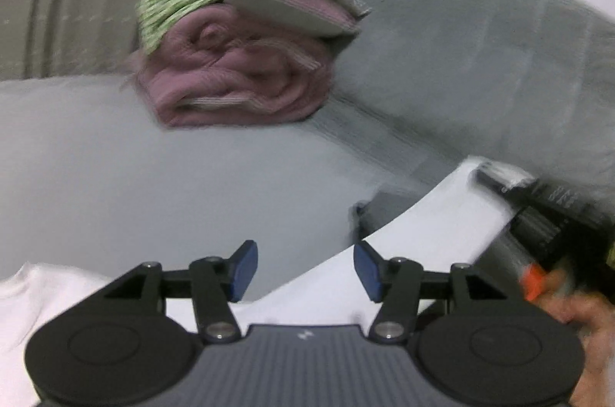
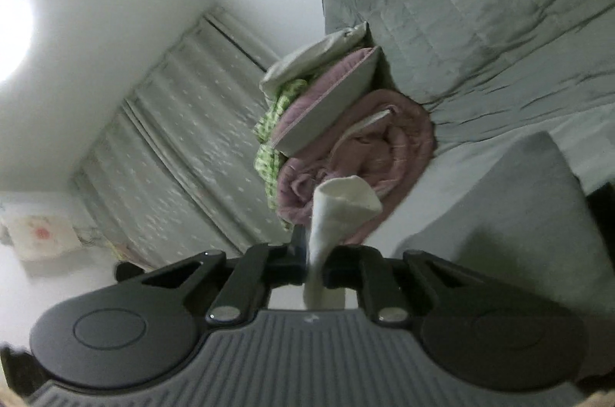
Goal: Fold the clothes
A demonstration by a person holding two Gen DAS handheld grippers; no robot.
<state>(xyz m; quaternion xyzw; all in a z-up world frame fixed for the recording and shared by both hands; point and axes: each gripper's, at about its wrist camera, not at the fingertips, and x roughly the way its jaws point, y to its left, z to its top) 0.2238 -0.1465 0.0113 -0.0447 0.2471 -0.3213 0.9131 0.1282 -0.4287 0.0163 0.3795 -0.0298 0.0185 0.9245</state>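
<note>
Bed [image 1: 115, 157], grey-sheeted, extends ahead of both sets of fingers, carrying a folded pile of pink and green bedding [image 1: 234, 61] well beyond them. White garment [image 1: 434, 226]: soft, light, limp cloth, lying under and right of the left gripper [image 1: 305, 270], whose fingers stand spread and empty. Right gripper [image 2: 313, 253]: fingers pinching a white corner; hems likely give the firmest hold.

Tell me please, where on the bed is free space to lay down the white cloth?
Free: the smooth grey sheet between the pink blanket pile and the open left gripper. Crowded: the pile and the rumpled grey quilt beside it. The right gripper is shut on the white cloth.
</note>
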